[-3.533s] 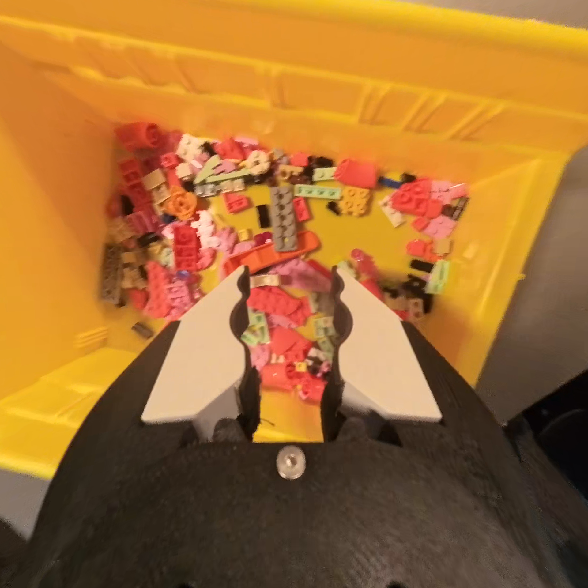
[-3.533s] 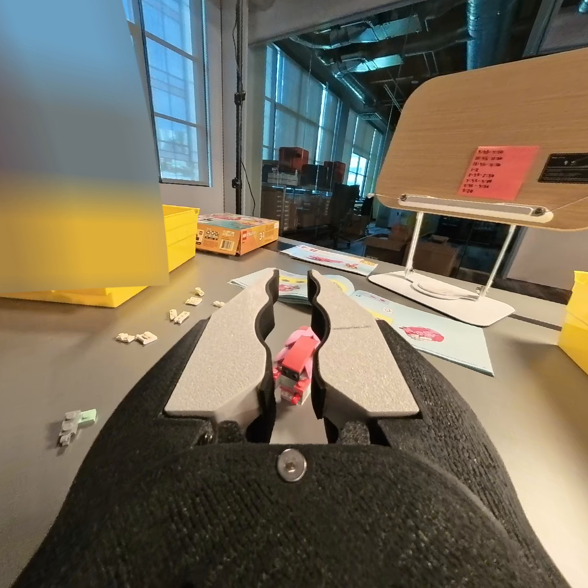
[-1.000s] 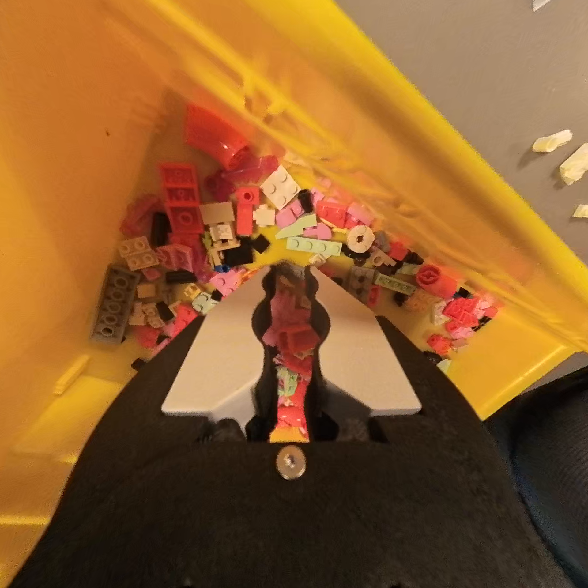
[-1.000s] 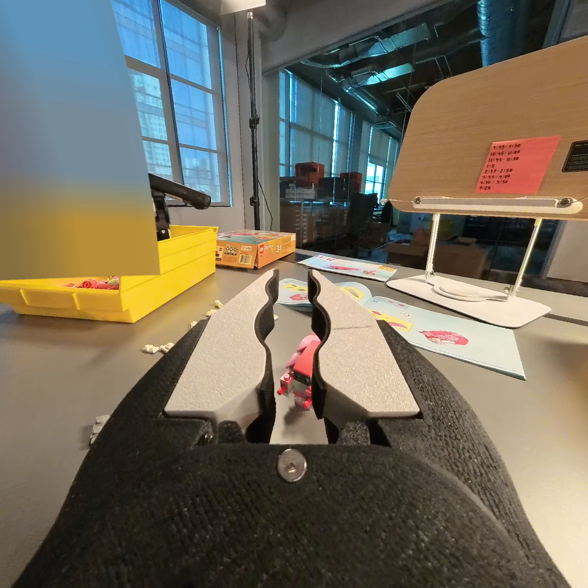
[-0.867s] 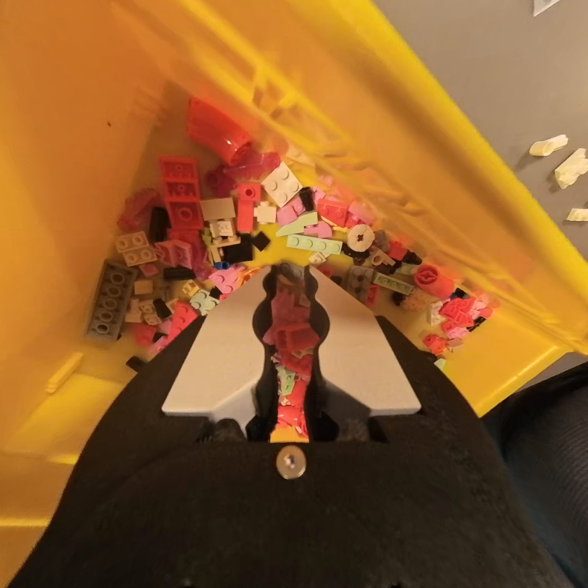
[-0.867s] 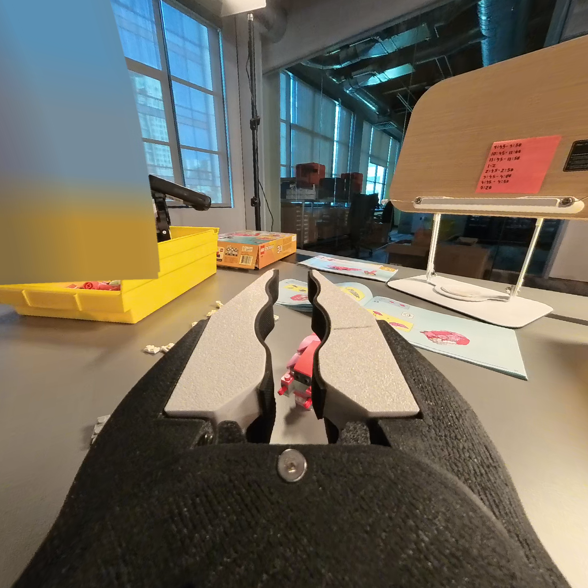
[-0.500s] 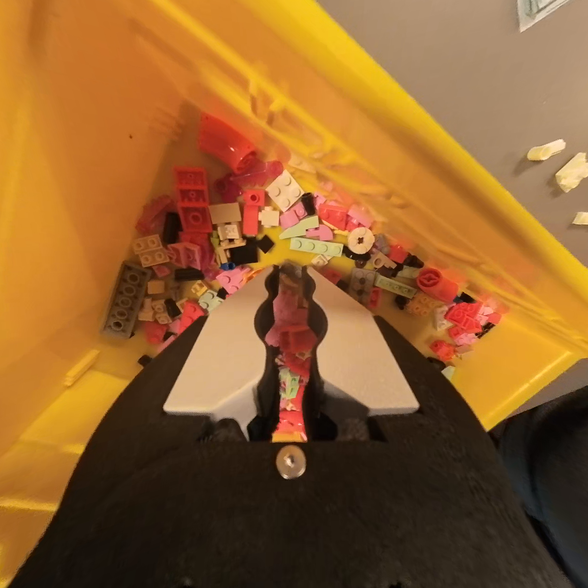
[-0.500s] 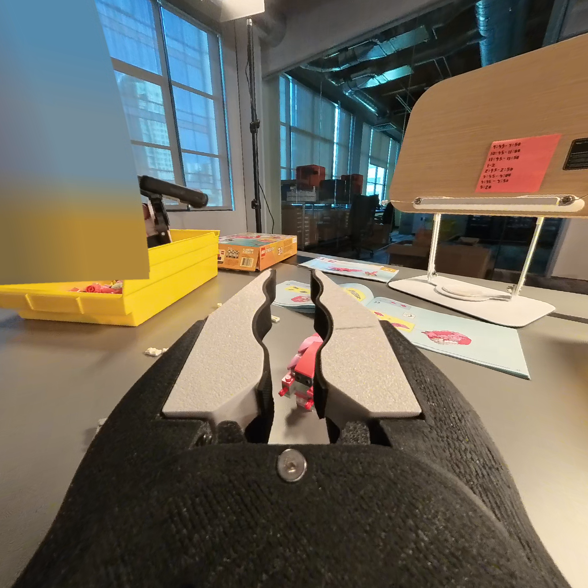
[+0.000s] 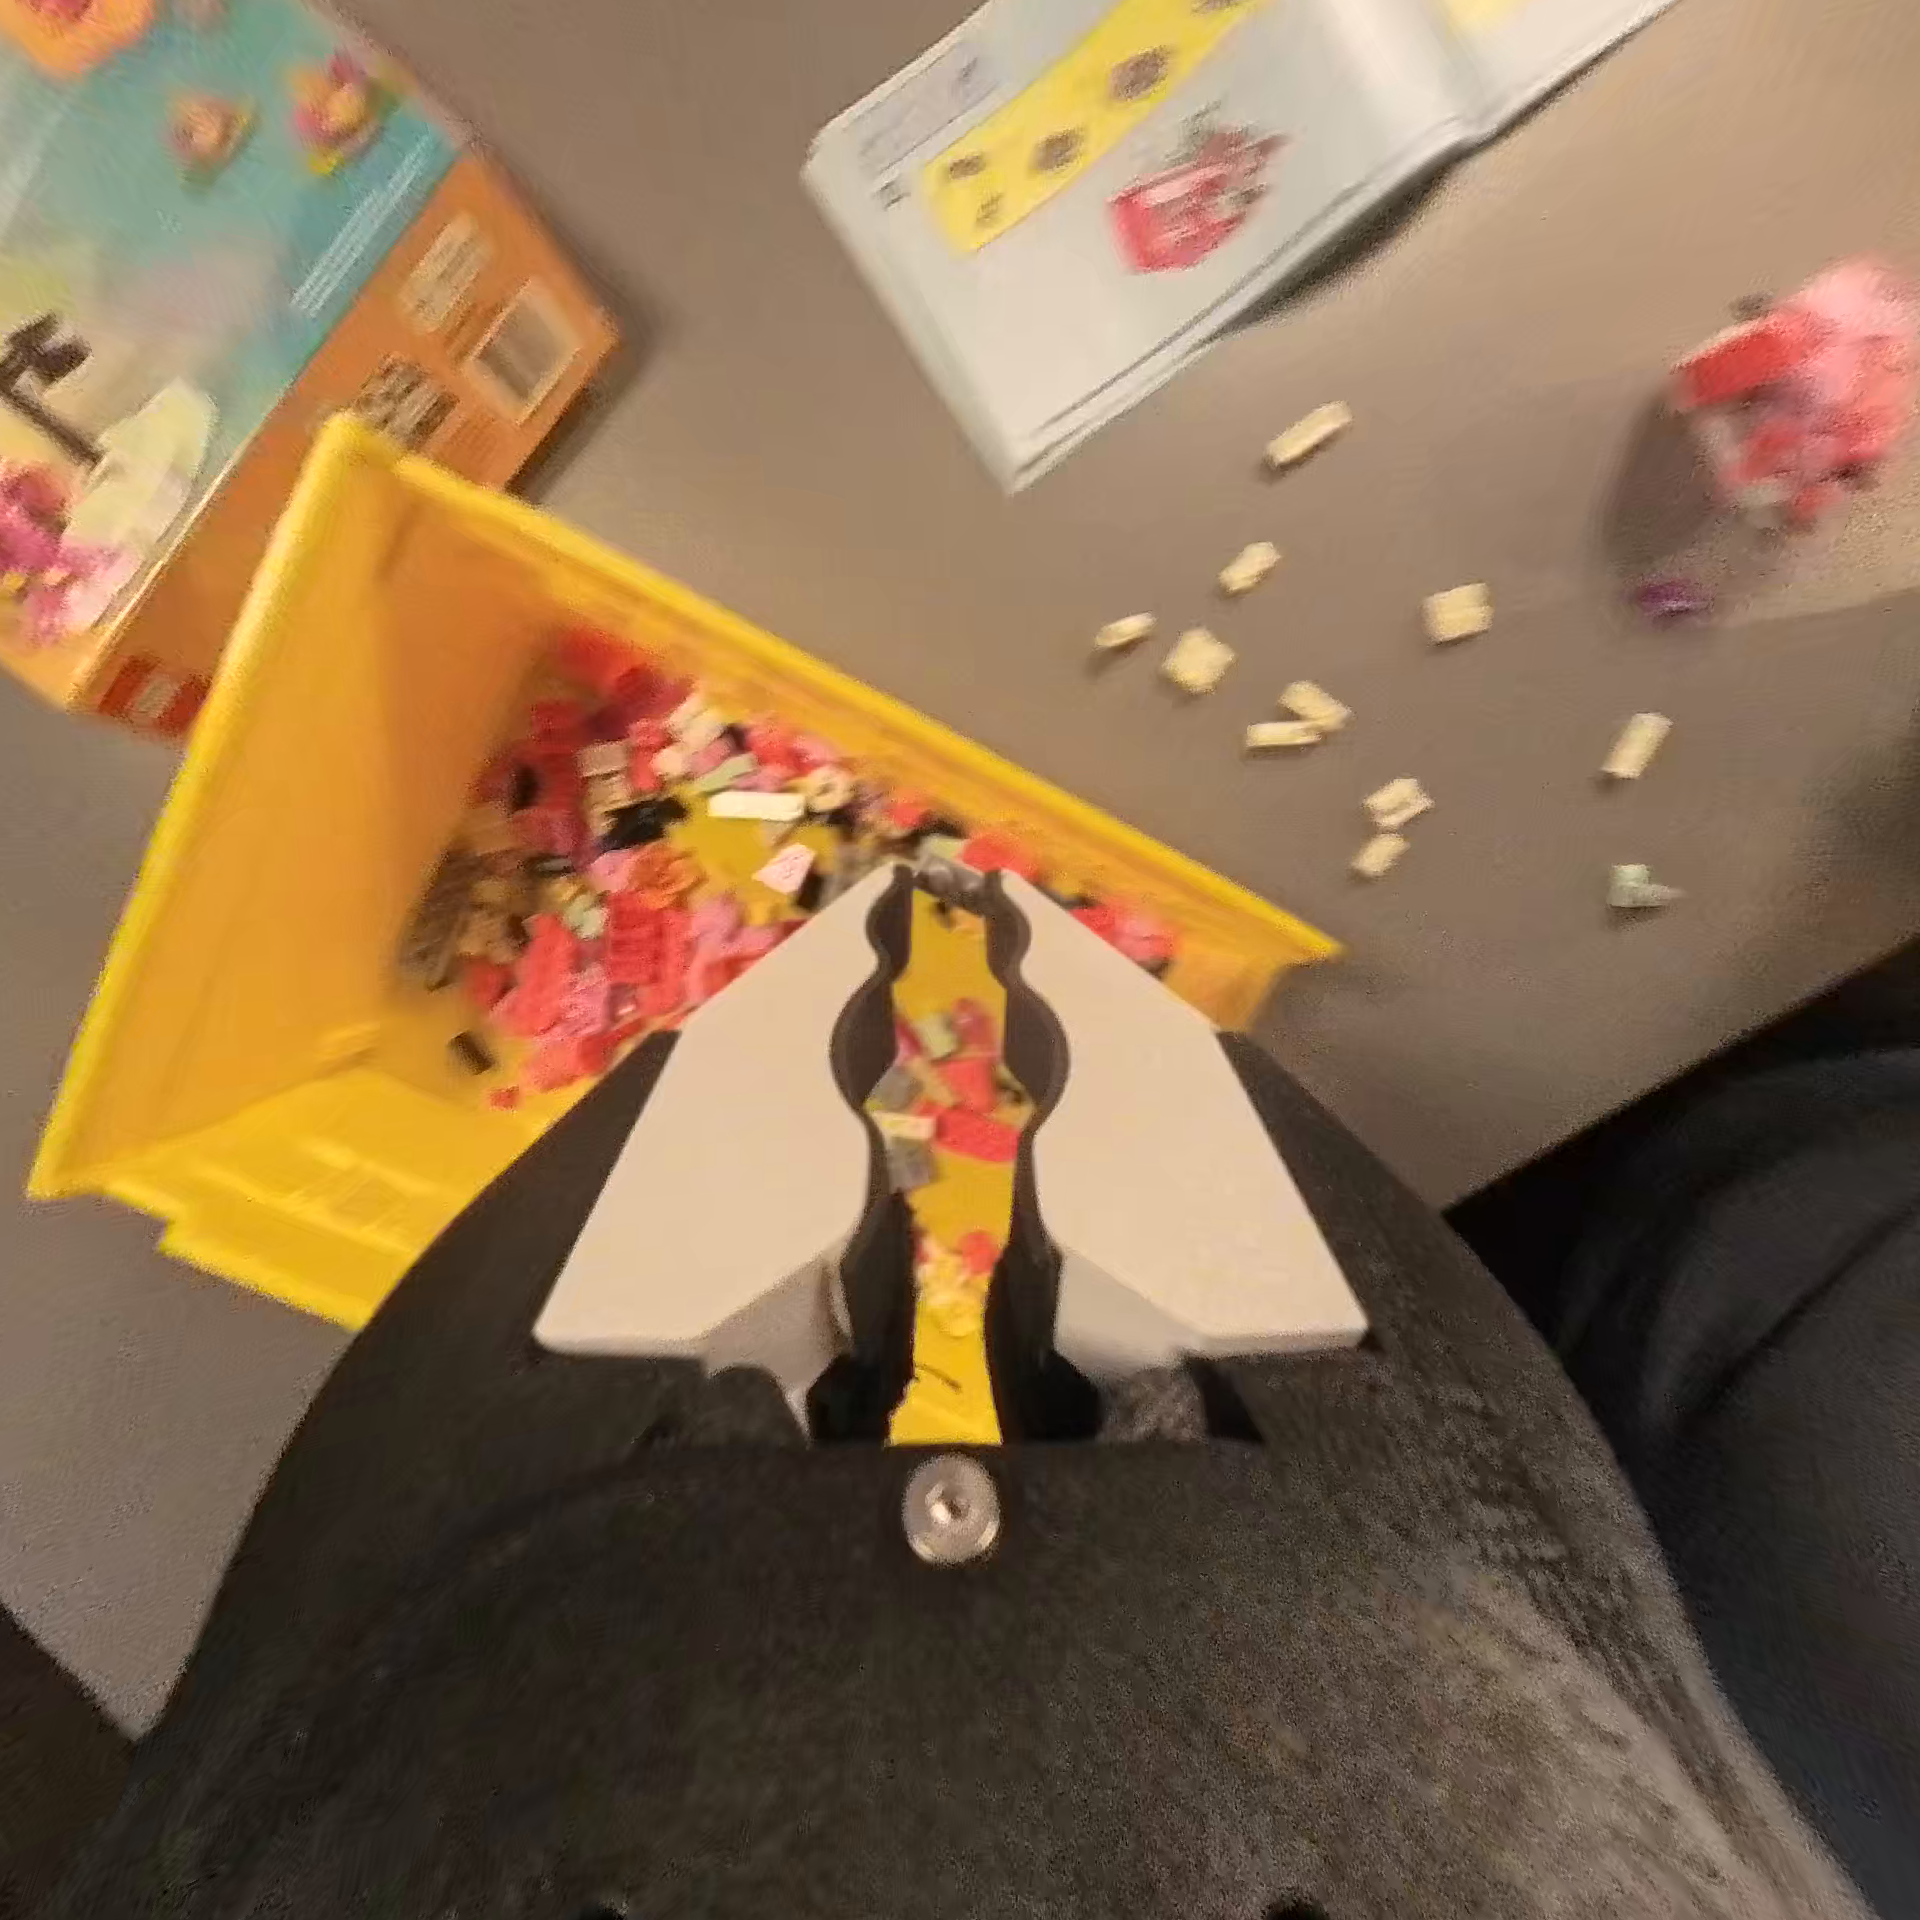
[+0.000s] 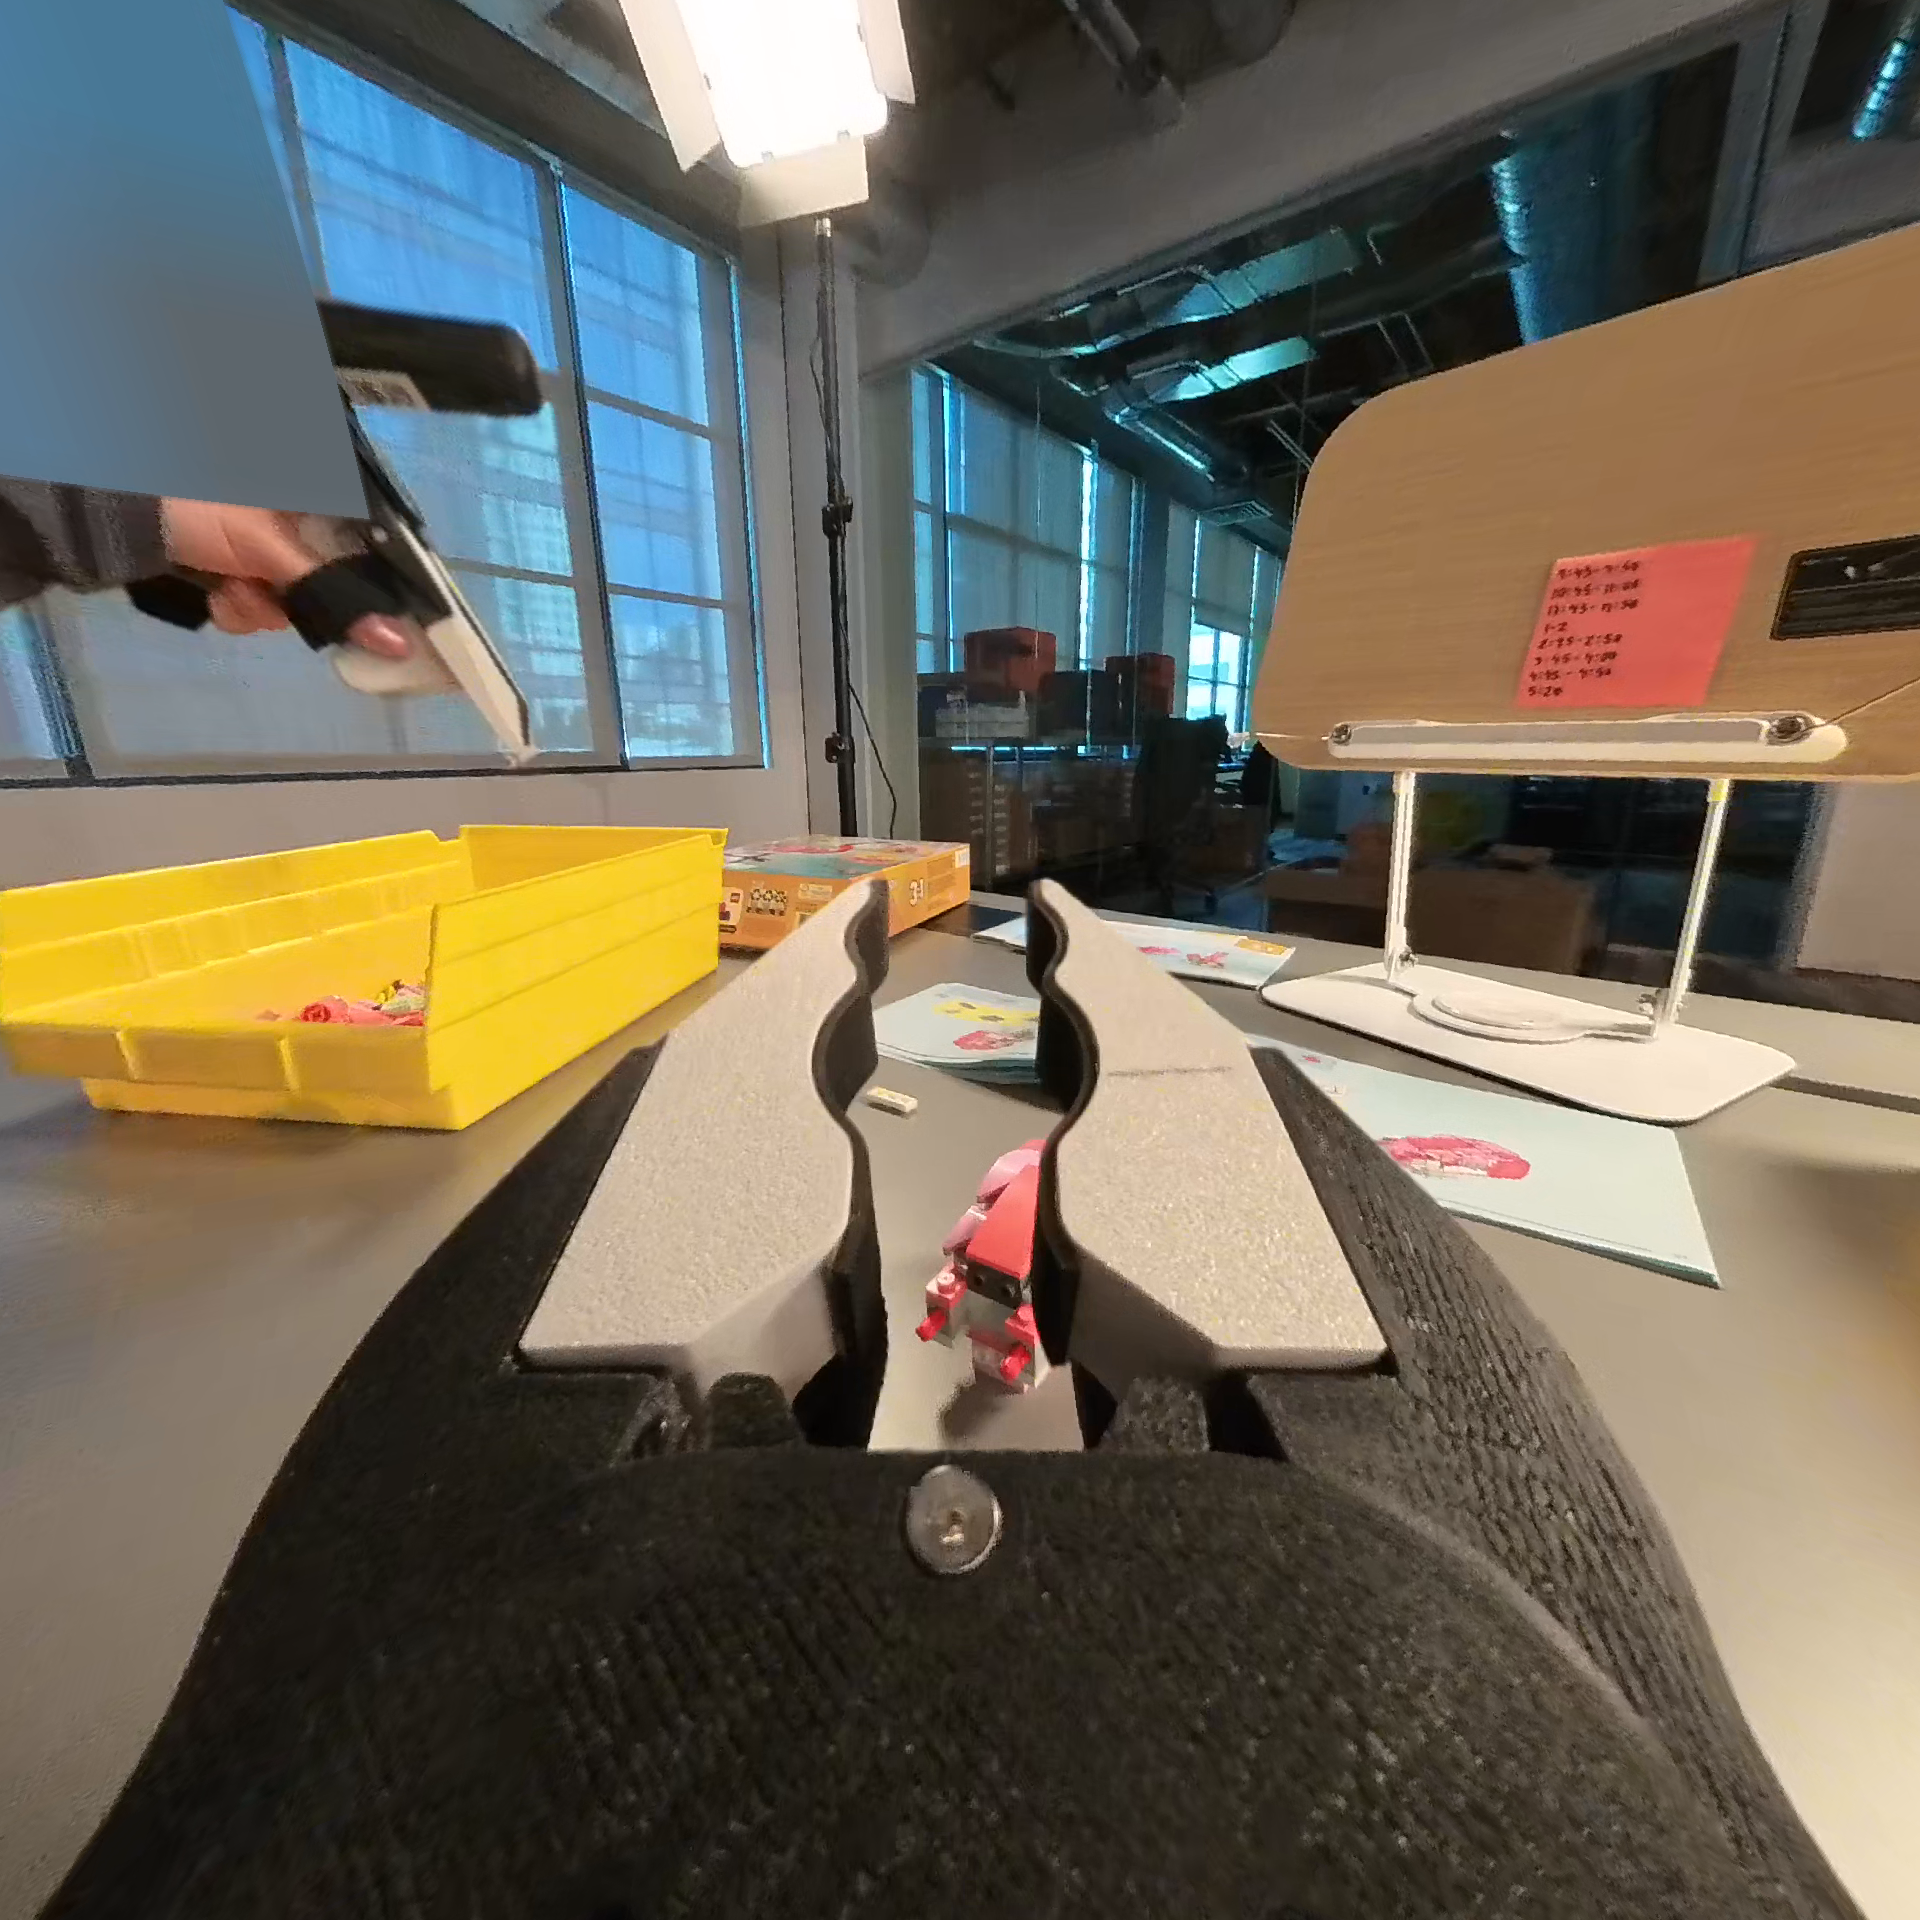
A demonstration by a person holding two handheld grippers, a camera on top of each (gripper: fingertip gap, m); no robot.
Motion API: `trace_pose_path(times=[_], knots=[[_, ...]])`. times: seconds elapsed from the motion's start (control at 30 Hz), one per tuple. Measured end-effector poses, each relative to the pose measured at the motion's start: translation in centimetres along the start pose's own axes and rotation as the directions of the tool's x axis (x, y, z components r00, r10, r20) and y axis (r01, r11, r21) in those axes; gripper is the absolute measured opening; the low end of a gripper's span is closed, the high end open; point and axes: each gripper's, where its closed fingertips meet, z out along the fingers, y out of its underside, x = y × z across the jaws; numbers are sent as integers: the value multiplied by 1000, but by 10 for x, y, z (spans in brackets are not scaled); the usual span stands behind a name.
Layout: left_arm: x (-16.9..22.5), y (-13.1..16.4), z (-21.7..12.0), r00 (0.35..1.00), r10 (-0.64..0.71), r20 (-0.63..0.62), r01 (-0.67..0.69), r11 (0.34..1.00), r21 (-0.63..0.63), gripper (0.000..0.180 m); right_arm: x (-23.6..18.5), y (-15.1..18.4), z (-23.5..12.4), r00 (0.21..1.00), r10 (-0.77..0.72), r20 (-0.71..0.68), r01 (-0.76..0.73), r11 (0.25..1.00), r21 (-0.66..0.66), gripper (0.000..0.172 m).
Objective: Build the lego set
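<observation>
The left tool (image 9: 948,883) hangs above a yellow bin (image 9: 312,644) of red, pink and black bricks, its tips clenched on a small grey piece (image 9: 956,879); the view is blurred. The right tool (image 10: 956,914) lies low over the grey tabletop (image 10: 312,1299), released. A red and pink brick model (image 10: 987,1278) stands between its fingers, clear of the left one.

The grey piece is pinched only at the very tips, so it could slip and fall. A sideways nudge from the right tool could topple the loose model.

An orange box (image 10: 842,883), open booklets (image 9: 1143,208) and a pink note (image 10: 1631,623) on the wooden stand (image 10: 1558,468) far right all bear writing.
</observation>
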Motion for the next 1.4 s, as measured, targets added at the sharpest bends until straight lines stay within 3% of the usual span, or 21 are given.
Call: trace_pose_path(times=[0.1, 0.27, 0.47, 0.67, 0.93, 1.1, 1.27, 1.4], knots=[[67, -6, -2, 992, 69, -103, -64, 997, 54, 13, 2, 0, 0, 1000, -4, -10, 4, 1000, -1, 27], [182, 13, 36, 939, 190, -289, -186, 982, 39, 13, -4, 1, 2, 999, -25, 27, 26, 1000, -9, 26], [240, 30, 101, 918, 197, -343, -224, 974, -38, 13, -9, 4, 4, 996, -84, 34, 85, 996, -25, 27], [238, 45, 140, 943, 143, -299, -193, 971, -144, 13, -16, 4, 4, 992, -104, 65, 105, 994, -20, 27], [231, 53, 157, 954, 88, -288, -147, 971, -190, 14, -20, 7, 6, 989, -122, 85, 124, 992, -30, 26], [230, 46, 152, 946, 36, -322, -80, 989, -125, 43, -25, 11, 7, 985, -139, 105, 145, 988, -51, 26], [224, 45, 130, 925, -31, -379, 44, 999, 25, 44, -28, 17, 9, 982, -136, 131, 147, 986, -76, 25], [219, 44, 109, 897, -68, -438, 171, 965, 200, 43, -34, 23, 12, 976, -144, 162, 162, 982, -99, 24]])
